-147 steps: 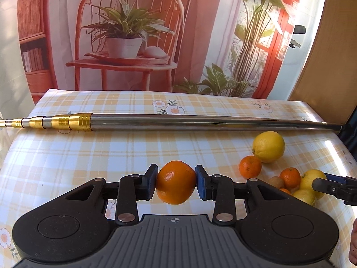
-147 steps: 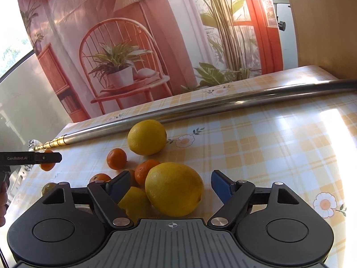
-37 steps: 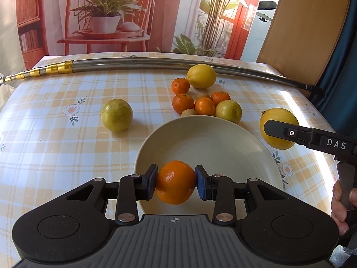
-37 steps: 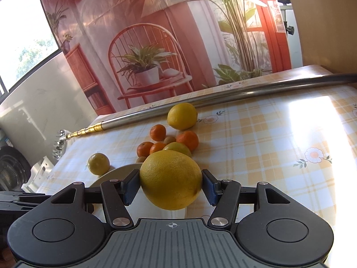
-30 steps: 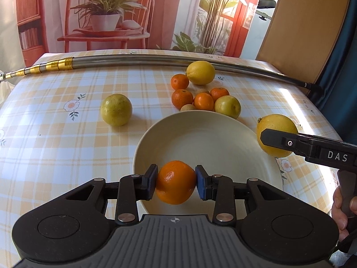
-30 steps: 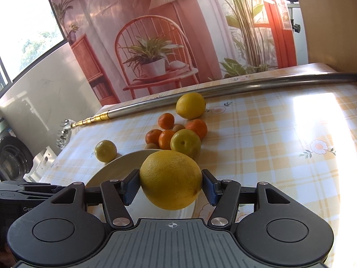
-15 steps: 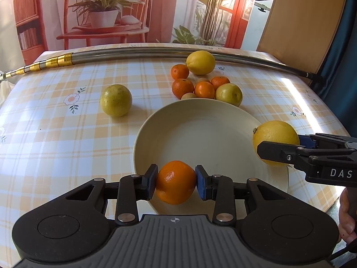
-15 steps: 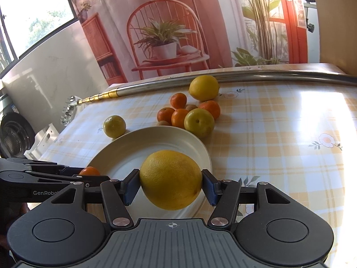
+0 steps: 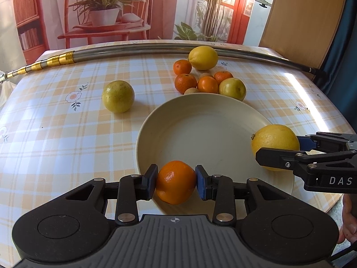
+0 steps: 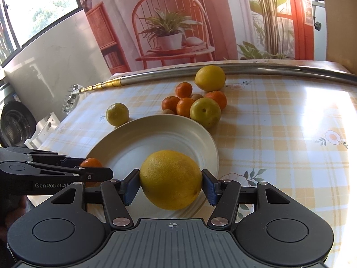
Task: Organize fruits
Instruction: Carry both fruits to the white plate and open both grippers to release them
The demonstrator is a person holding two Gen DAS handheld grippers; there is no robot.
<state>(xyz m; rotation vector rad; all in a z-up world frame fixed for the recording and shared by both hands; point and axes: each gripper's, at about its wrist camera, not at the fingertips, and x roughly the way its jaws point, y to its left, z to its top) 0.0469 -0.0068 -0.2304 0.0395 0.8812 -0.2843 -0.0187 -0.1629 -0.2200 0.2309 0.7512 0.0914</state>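
My left gripper (image 9: 176,181) is shut on a small orange (image 9: 175,182) over the near rim of a cream plate (image 9: 200,131). My right gripper (image 10: 170,186) is shut on a big yellow citrus fruit (image 10: 170,179) over the plate's (image 10: 138,140) near right rim. From the left wrist view that yellow fruit (image 9: 274,144) and the right gripper (image 9: 276,150) hang at the plate's right edge. In the right wrist view the left gripper (image 10: 93,166) with its orange (image 10: 91,163) sits at the plate's left edge.
Beyond the plate lies a cluster of mandarins (image 9: 186,82), a yellow-green fruit (image 9: 232,88) and a lemon (image 9: 203,57). A lone yellow-green fruit (image 9: 118,96) lies to the left. A long metal pole (image 9: 156,49) spans the far side of the checked tablecloth (image 9: 55,134).
Both grippers have carried their fruit from the pile area back to the plate and lowered toward its rim; the right gripper's yellow fruit has come in over the plate's right edge.
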